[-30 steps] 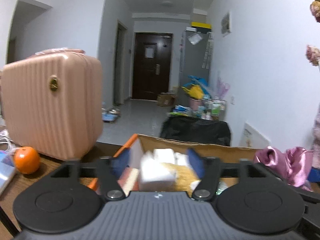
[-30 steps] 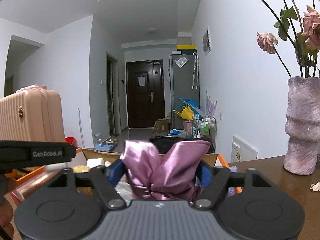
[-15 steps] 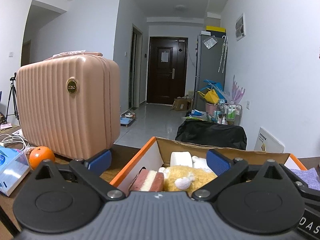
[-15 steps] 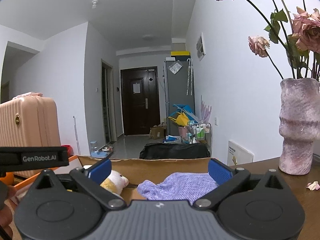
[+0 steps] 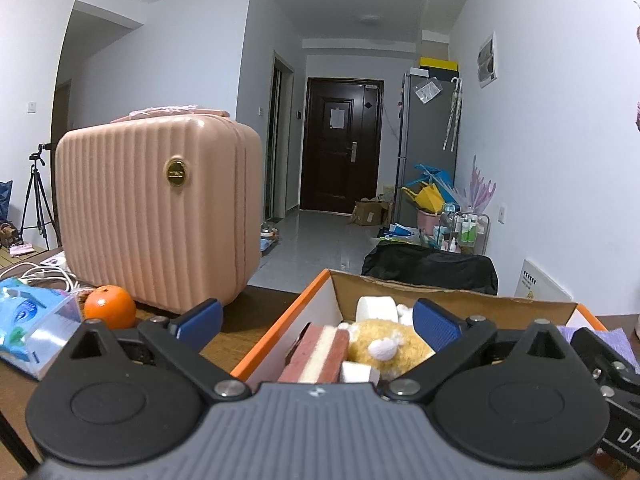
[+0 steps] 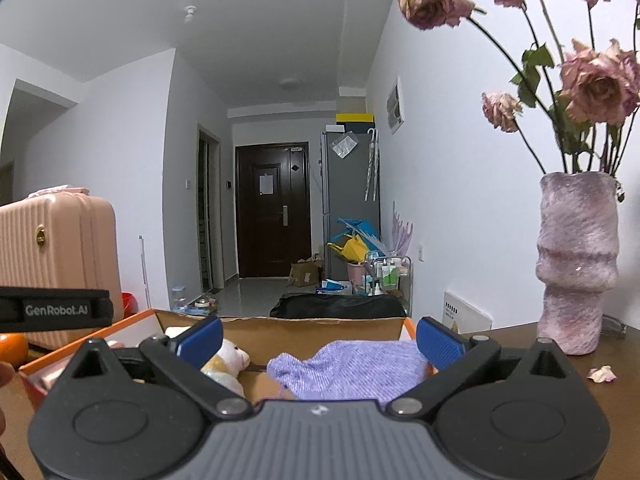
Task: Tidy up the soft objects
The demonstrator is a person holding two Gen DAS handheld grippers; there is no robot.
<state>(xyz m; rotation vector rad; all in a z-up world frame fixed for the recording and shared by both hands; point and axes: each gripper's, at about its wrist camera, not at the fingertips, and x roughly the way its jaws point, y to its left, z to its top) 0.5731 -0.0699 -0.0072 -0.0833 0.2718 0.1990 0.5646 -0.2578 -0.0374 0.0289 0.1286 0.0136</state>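
both grippers, left gripper (image 5: 316,318) and right gripper (image 6: 318,334), stand spread wide, grasping nothing. just past them the orange-rimmed cardboard box (image 5: 452,300) holds a yellow plush toy (image 5: 390,346), a layered sponge (image 5: 320,350) and a purple knit cloth (image 6: 352,368). beyond stands a pink suitcase (image 5: 156,212).

1. The cardboard box (image 5: 452,298) with orange outer walls stands open on the wooden table.
2. A yellow plush toy (image 5: 390,346) with white patches lies inside it, near the left wall.
3. A red-and-cream layered sponge block (image 5: 322,350) leans just beside the toy.
4. A white roll (image 5: 374,309) sits behind them, toward the far wall.
5. A lilac knitted cloth (image 6: 352,368) lies crumpled in the right part of the box.
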